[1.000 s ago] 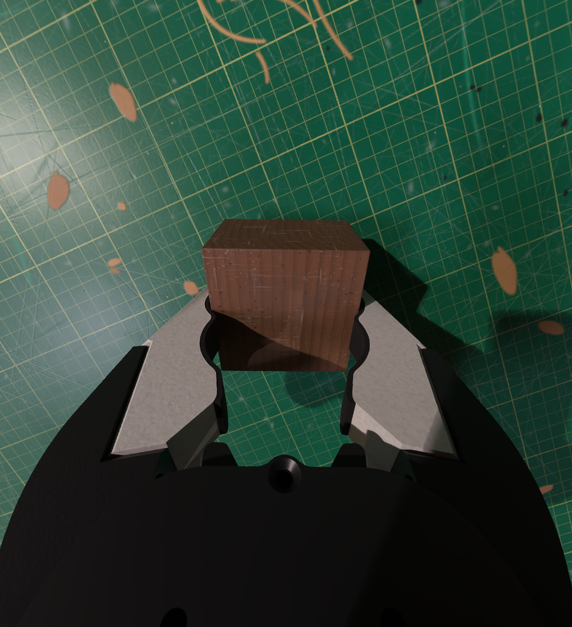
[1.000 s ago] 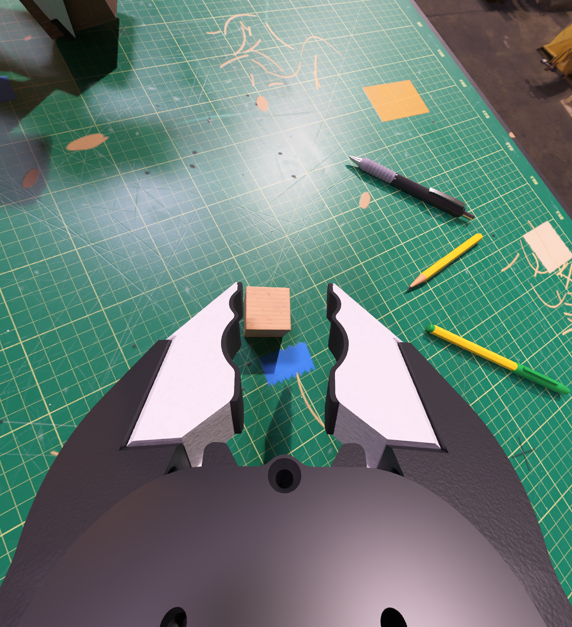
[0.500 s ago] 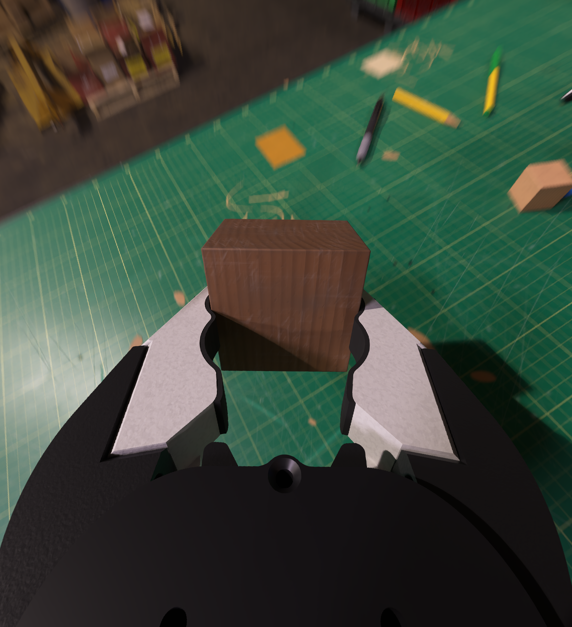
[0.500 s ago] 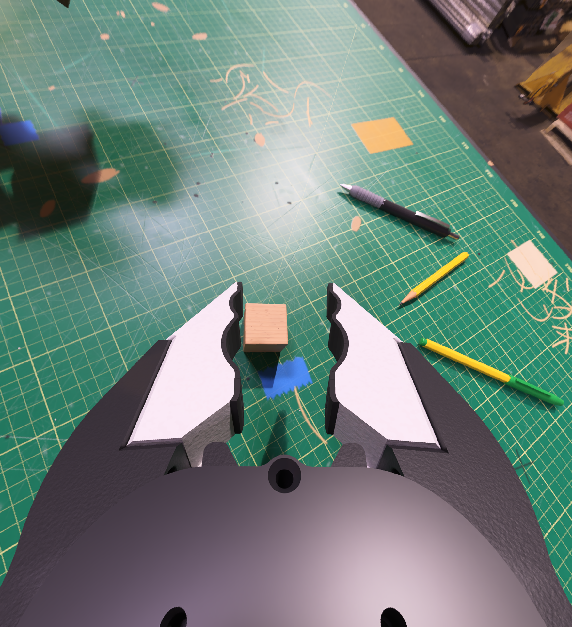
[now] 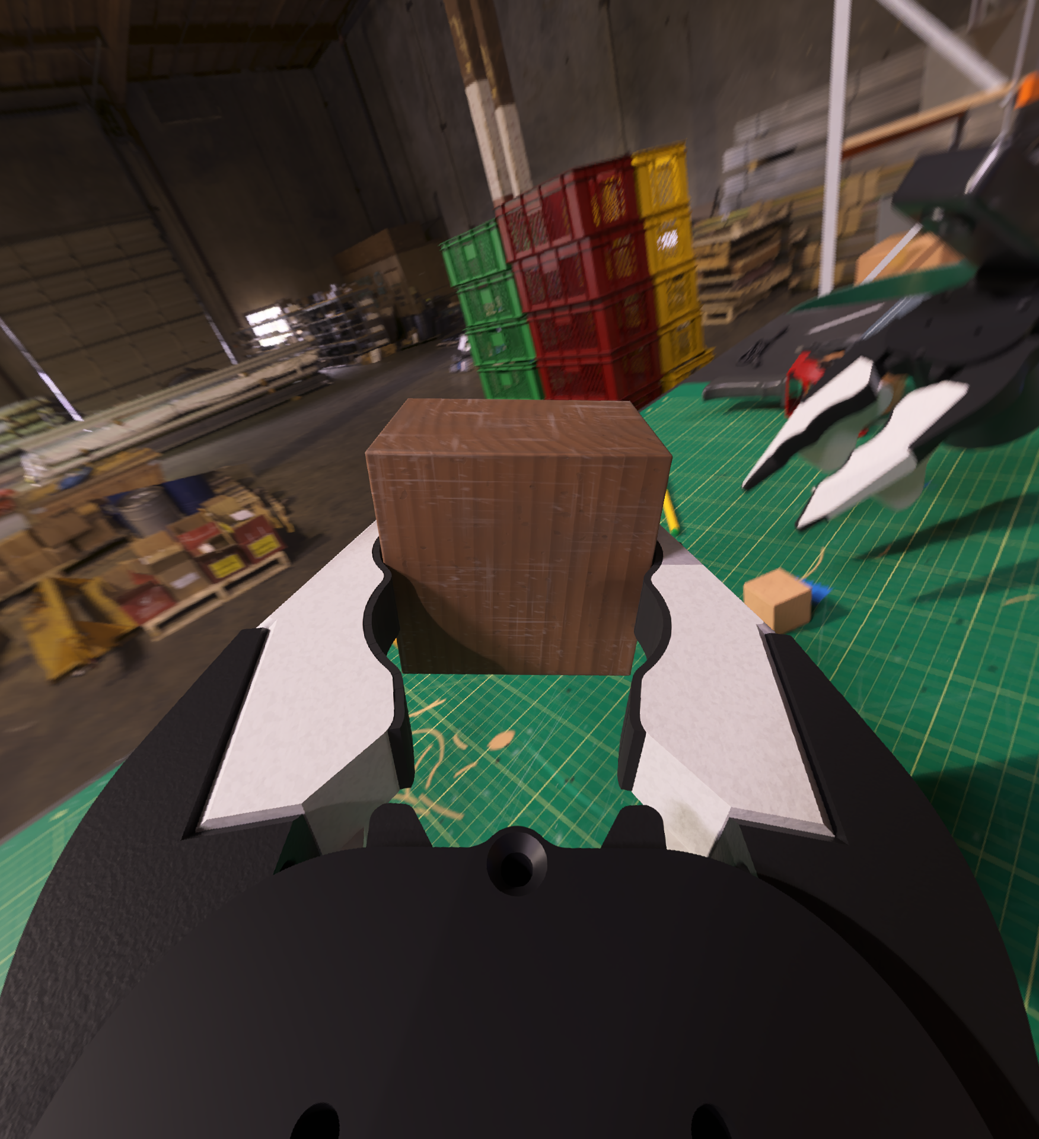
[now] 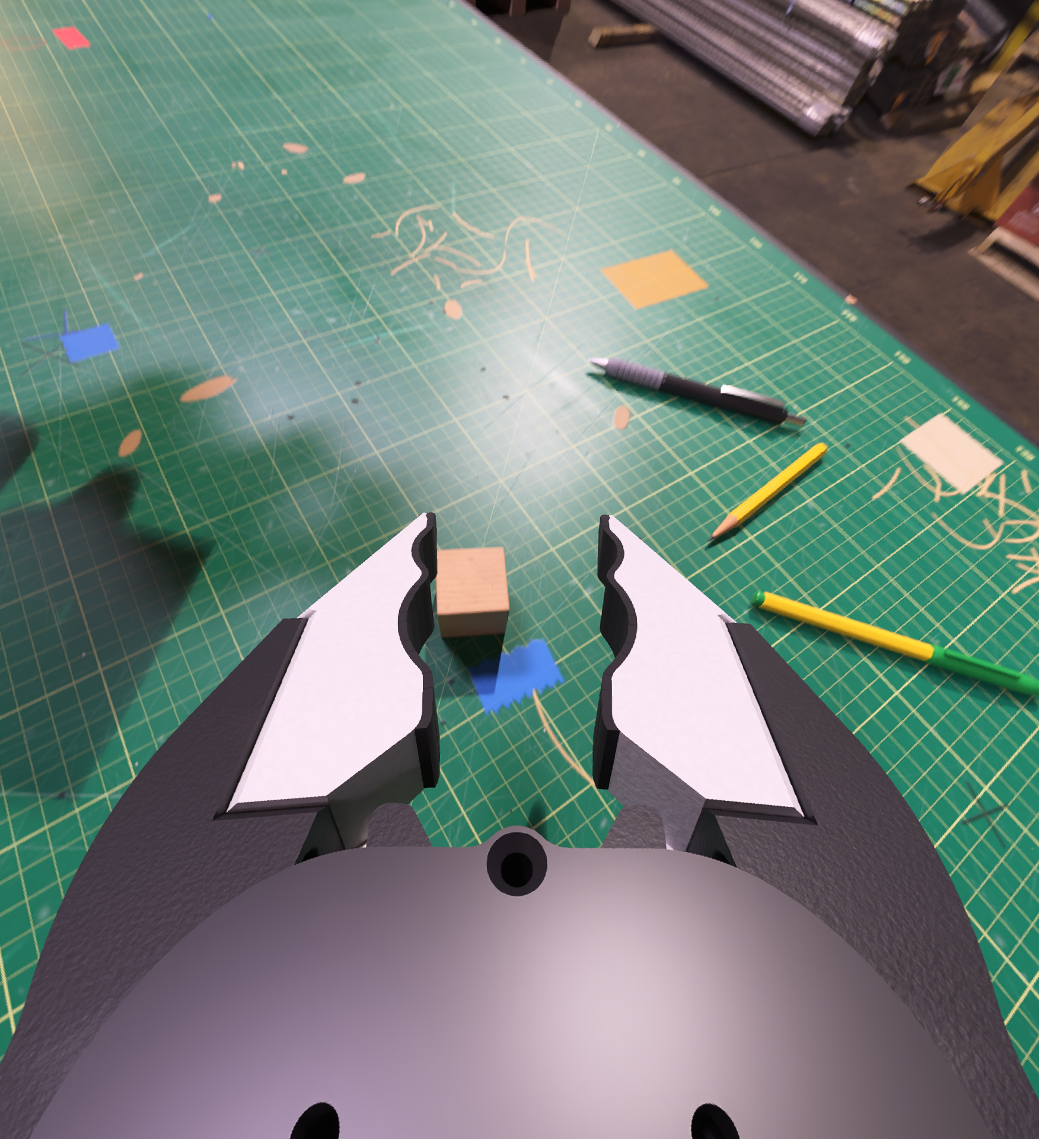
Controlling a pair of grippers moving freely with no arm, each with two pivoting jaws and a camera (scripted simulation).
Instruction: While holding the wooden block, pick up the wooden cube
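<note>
Now the left gripper (image 5: 517, 591) grasps the wooden block (image 5: 517, 542): its two fingers (image 5: 320, 690) press on the dark brown block from both sides, and the block is lifted clear of the desk (image 5: 936, 709). The right gripper (image 6: 517, 555) has its fingers (image 6: 350, 665) spread apart and holds nothing.

The wooden cube (image 6: 472, 590), small and pale, stands on the green gridded desk (image 6: 258, 308). In the right wrist view it appears in the gap between the fingers, close to the left one; whether it touches that finger, I cannot tell. Just in front of the cube, toward the camera, lies a blue patch (image 6: 517, 675). To the right of the cube lie a yellow pencil (image 6: 769, 490) and a yellow and green pen (image 6: 899, 644), and farther beyond them a black pen (image 6: 696, 389). An orange square (image 6: 654, 278) lies farther behind the cube, to the right.

The left wrist view shows what the right one does not: the right gripper (image 5: 837, 481) from outside, hanging above the wooden cube (image 5: 777, 599) and tilted down, well clear of it. So the cube is not between the fingers in height. This view also shows stacked crates (image 5: 578, 289) in green, red and yellow behind the desk. The pens are almost hidden there behind the block; the right wrist view shows them plainly, but not the block.
</note>
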